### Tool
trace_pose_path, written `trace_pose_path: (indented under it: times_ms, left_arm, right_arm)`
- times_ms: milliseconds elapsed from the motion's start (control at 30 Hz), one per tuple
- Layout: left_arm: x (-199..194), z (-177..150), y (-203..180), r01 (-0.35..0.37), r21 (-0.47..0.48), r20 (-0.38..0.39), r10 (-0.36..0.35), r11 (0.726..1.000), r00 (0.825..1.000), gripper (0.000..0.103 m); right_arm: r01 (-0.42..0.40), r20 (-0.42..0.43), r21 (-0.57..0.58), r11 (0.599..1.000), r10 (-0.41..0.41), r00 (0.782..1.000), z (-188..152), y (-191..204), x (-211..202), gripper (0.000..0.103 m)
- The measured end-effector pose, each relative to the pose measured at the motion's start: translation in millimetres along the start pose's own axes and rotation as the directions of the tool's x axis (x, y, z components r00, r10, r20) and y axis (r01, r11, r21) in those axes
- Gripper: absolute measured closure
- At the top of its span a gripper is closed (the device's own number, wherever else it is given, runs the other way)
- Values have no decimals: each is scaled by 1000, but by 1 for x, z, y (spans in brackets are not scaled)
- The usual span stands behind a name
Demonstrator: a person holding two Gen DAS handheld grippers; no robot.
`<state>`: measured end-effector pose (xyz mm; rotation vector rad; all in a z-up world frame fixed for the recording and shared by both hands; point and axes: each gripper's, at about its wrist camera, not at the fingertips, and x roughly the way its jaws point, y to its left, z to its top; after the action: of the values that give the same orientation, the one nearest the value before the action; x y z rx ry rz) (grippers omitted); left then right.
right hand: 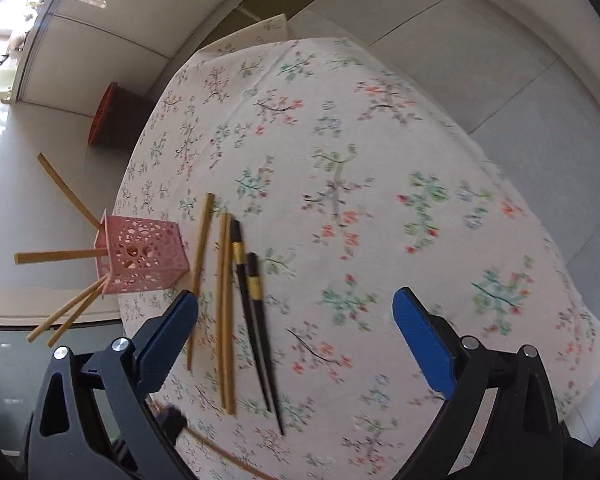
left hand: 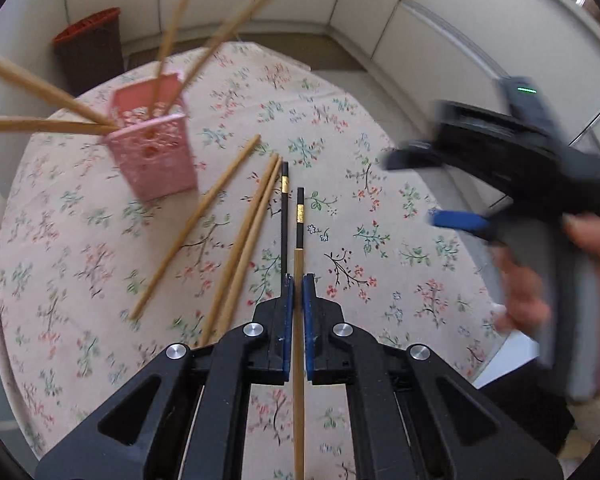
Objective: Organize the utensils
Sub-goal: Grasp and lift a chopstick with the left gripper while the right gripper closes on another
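Observation:
My left gripper [left hand: 298, 280] is shut on a wooden chopstick [left hand: 299, 360] that runs straight between its blue pads, above the floral tablecloth. A pink perforated holder [left hand: 154, 148] stands at the left with several wooden chopsticks leaning out of it; it also shows in the right wrist view [right hand: 140, 258]. Three wooden chopsticks [left hand: 204, 220] and two black chopsticks with gold bands [left hand: 286, 208] lie on the cloth beside it; the black pair also shows in the right wrist view [right hand: 256, 320]. My right gripper [right hand: 296, 308] is open and empty above the loose chopsticks; it appears blurred in the left wrist view [left hand: 432, 184].
The round table [right hand: 380, 160] has a floral cloth that drops off at its edges. A brown bin with an orange rim [left hand: 92, 48] stands on the floor beyond the table, near white wall panels.

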<state>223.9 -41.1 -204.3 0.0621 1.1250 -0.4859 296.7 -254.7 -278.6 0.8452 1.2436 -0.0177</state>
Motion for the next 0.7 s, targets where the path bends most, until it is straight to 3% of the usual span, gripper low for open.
trace_pose_path:
  times_ms: [33,100,167,333,467,500,567,633,700]
  left_arm:
    - [-11,-2,4,2,-2,31,-2,1000,1000,99]
    - [-25,-4,13,5,-13,76,-4,1000,997,99]
    - [-36,-6,22,24,-36,107,-20,999,994,99]
    - [-40,-5,41,61,-63,119,-54,996,992,99]
    - [-46,-6,47,92,-72,124,-83,993,989,99]
    - [-46,-5,48,92,-77,125,-82,993,989,99]
    - [-51,-7,49,100,-80,128,-89,992,988,99]
    - [-51,-8,50,105,-79,131,-94,991,987,99]
    - [-49,-7,50,115,-77,132,-104,990,986,99]
  right_arm:
    - [-33,-16,-3,999,33,999,4,8,12,29]
    - [-137,-90,39,990,140,986,11,17,39,48]
    - [-206,-127,95,974,217,968,8,21,58,51]
    - [-244,-140,153,958,265,954,-1,30,83,55]
    - [-240,-136,162,957,263,955,-1,37,90,55]
    - [-211,-132,152,966,232,964,-1,40,91,56]
    - [-128,-105,130,983,142,984,0,43,90,64]
    - [-37,-102,107,994,48,994,2,44,92,90]
    - [-13,-107,98,995,23,994,6,42,90,92]
